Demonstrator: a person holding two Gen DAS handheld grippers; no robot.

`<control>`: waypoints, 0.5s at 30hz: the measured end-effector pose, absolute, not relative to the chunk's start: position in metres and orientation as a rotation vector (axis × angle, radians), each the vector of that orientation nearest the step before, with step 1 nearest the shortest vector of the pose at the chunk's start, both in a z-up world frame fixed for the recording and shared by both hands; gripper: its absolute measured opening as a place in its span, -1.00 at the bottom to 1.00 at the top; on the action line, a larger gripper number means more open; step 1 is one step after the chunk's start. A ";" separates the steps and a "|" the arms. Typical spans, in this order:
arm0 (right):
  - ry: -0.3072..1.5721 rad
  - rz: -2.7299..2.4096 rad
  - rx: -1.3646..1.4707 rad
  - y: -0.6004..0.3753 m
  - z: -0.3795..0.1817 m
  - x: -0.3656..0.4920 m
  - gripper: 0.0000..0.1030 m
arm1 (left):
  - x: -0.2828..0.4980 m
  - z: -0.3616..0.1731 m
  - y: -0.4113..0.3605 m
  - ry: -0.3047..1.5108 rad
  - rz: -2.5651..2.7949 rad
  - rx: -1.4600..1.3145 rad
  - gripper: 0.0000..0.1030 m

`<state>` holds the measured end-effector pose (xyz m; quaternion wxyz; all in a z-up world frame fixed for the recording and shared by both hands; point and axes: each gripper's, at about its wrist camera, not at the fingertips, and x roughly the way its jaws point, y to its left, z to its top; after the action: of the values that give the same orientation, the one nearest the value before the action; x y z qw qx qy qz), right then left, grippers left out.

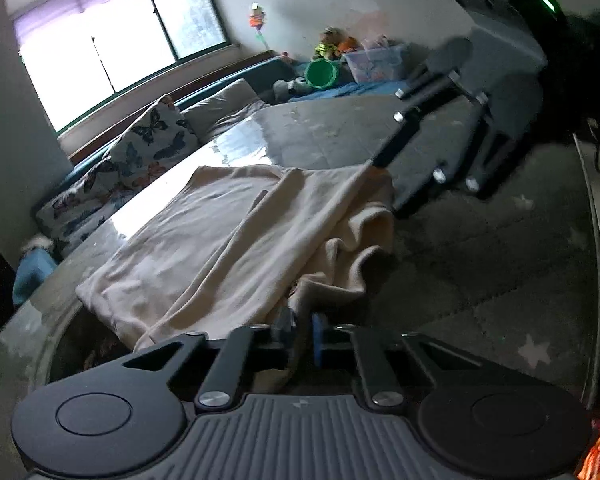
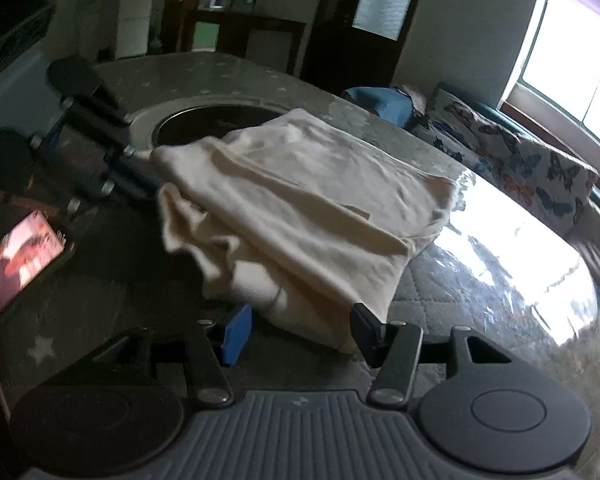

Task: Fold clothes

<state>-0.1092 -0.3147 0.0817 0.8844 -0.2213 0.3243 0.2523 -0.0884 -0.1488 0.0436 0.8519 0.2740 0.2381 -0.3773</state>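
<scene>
With the cream garment (image 1: 236,236) lying half-folded on the counter (image 1: 480,248), the left gripper (image 1: 300,336) is pinched on its near edge while the right gripper (image 2: 300,328), fingers apart around a corner, should close before both carry the fold over evenly.

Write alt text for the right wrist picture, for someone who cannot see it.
A cream knitted garment lies half folded on a grey star-patterned table, its near edge between the open right gripper fingers. The left gripper pinches its far corner; a lit phone lies at left.
</scene>
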 end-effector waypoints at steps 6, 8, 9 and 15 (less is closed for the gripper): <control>0.614 0.535 -0.540 -0.305 0.072 -0.112 0.29 | -0.072 0.059 -0.141 0.492 -0.756 0.472 -0.85; 0.588 0.533 -0.545 -0.302 0.069 -0.109 0.30 | -0.066 0.063 -0.140 0.489 -0.743 0.455 -0.85; 0.576 0.532 -0.547 -0.301 0.067 -0.107 0.30 | -0.064 0.064 -0.139 0.489 -0.742 0.441 -0.85; 0.543 0.542 -0.526 -0.292 0.062 -0.094 -0.16 | -0.057 0.065 -0.138 0.506 -0.735 0.401 -0.84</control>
<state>-0.0936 -0.2919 0.0615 0.8937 -0.2537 0.2620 0.2613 -0.0574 -0.1376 0.0655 0.8828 0.1925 0.2430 -0.3528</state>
